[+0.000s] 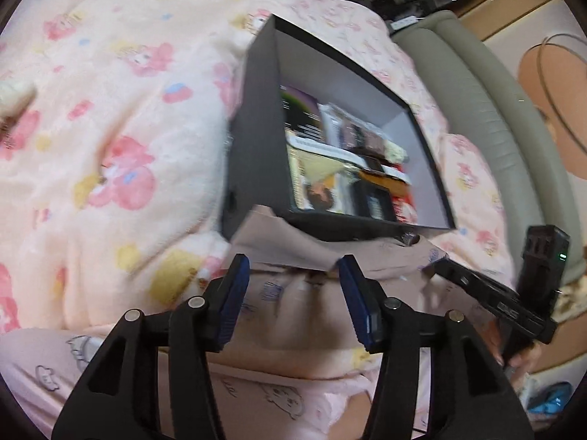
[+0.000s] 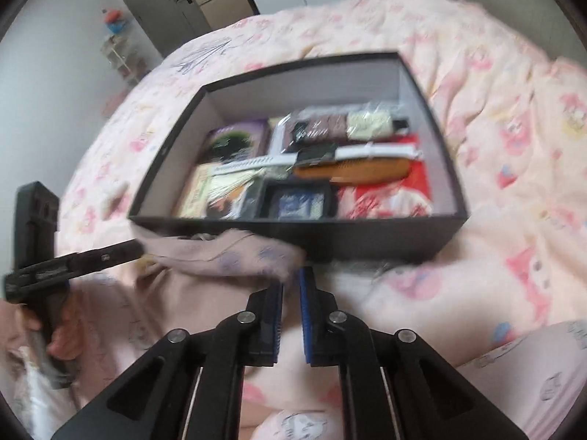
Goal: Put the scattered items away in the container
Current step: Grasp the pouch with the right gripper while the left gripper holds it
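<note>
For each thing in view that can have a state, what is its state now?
black box: open, no lid on, holding many items.
left gripper: open, nothing between its pads.
right gripper: a narrow gap between the pads, nothing held.
orange comb: lying flat inside the box.
door: shut, as far as it shows.

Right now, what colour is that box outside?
Black outside, pale grey inside box; clearest in the right wrist view.

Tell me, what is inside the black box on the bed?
The black box holds an orange comb, a red packet and booklets; anything under them is covered.
</note>
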{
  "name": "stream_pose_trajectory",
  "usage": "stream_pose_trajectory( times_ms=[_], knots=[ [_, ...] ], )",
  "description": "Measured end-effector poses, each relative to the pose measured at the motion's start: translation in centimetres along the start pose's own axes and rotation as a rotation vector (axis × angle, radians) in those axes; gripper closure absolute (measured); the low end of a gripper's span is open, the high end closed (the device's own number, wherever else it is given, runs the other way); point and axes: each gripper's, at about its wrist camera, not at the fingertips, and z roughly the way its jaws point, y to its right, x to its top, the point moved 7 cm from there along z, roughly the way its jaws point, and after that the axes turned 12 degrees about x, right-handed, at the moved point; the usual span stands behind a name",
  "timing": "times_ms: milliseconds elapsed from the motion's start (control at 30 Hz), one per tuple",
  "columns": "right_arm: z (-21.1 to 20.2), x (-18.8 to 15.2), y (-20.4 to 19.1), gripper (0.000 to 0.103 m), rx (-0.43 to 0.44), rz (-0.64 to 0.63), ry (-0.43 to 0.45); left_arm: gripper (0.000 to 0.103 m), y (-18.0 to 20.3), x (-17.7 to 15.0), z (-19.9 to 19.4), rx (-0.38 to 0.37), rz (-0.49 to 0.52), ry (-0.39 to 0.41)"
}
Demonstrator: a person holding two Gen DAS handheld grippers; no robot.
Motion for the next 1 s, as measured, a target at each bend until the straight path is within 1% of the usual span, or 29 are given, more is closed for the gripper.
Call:
stream_pose_trajectory(
  times_ms=[33,67,100,133,200,267,333,367,400,433,467,533,567,600,667,700,733,767,800,833,867,900,933,967,1000],
  knots=[
    [0.4,-0.3,0.0,0.079,0.032,0.022,-0.013,0.051,-0.5,0.2,-0.2,0.047,-0.015,0.025],
    [0.7,-0.8,-0.1,0.073,0.055,0.034,-0.027,0.051,-0.9,0.3,-0.4,0.073,-0.031,0.045],
    [1.0,-1.4,-0.3,0.063,0.065,0.034,-0.038,0.051,-1.3,0.4,-0.6,0.084,-0.050,0.058],
    [1.4,-1.8,-0.6,0.060,0.062,0.025,-0.048,0.048,-1.7,0.4,-0.6,0.086,-0.070,0.061],
    [2.8,-2.4,-1.2,0.060,0.048,0.004,-0.078,0.041,-2.4,0.4,-0.1,0.088,-0.095,0.038],
    [3.8,-2.8,-1.6,0.060,0.054,0.007,-0.095,0.041,-2.2,0.1,1.3,0.086,-0.086,-0.029],
    [4.2,-2.7,-1.8,0.060,0.053,0.010,-0.074,0.042,-1.5,0.0,2.5,0.070,-0.059,-0.078],
    [4.3,-2.7,-1.8,0.060,0.044,0.005,-0.067,0.045,-0.9,-0.1,2.8,0.053,-0.037,-0.087],
    [4.3,-2.6,-1.8,0.061,0.036,-0.001,-0.061,0.056,0.1,-0.2,3.0,0.024,-0.002,-0.092],
    [4.1,-2.6,-1.7,0.067,0.028,-0.002,-0.050,0.063,0.9,-0.5,3.0,-0.003,0.030,-0.093],
    [3.8,-2.5,-1.6,0.072,0.014,-0.001,-0.032,0.074,1.7,-0.7,2.9,-0.028,0.064,-0.092],
    [2.9,-2.2,-1.0,0.084,0.003,0.018,0.014,0.085,3.3,-1.5,2.4,-0.095,0.128,-0.082],
    [2.2,-2.0,-0.7,0.085,0.001,0.038,0.047,0.085,3.8,-1.7,2.0,-0.126,0.146,-0.075],
    [1.5,-1.8,-0.3,0.085,0.001,0.056,0.080,0.085,4.2,-1.9,1.6,-0.150,0.157,-0.064],
    [0.3,-1.4,0.3,0.085,0.027,0.097,0.140,0.084,3.9,-1.7,0.9,-0.153,0.145,-0.039],
    [0.1,-1.4,0.5,0.085,0.047,0.120,0.153,0.080,3.4,-1.6,0.7,-0.151,0.117,-0.032],
    [0.3,-1.4,0.7,0.081,0.070,0.136,0.139,0.076,2.8,-1.4,0.7,-0.149,0.084,-0.032],
    [0.9,-1.6,0.8,0.077,0.095,0.152,0.099,0.062,2.1,-1.2,0.8,-0.136,0.045,-0.034],
    [1.8,-1.9,0.7,0.069,0.113,0.168,0.052,0.053,1.4,-0.9,1.1,-0.112,0.011,-0.036],
    [2.8,-2.2,0.6,0.065,0.127,0.178,0.009,0.051,1.0,-0.7,1.4,-0.089,-0.010,-0.037],
    [3.7,-2.4,0.3,0.064,0.132,0.173,-0.026,0.051,0.8,-0.8,1.7,-0.066,-0.020,-0.043],
    [4.3,-2.5,-0.1,0.058,0.119,0.149,-0.043,0.051,0.7,-0.8,2.2,-0.039,-0.021,-0.052],
    [4.6,-2.4,-0.6,0.058,0.101,0.116,-0.041,0.051,0.8,-0.9,2.6,-0.021,-0.010,-0.059],
    [4.7,-2.3,-1.1,0.058,0.088,0.084,-0.034,0.059,1.2,-1.1,2.9,0.000,0.019,-0.061],
    [4.9,-2.1,-1.5,0.058,0.072,0.057,-0.027,0.081,1.9,-1.3,3.1,0.019,0.062,-0.057]
  ],
)
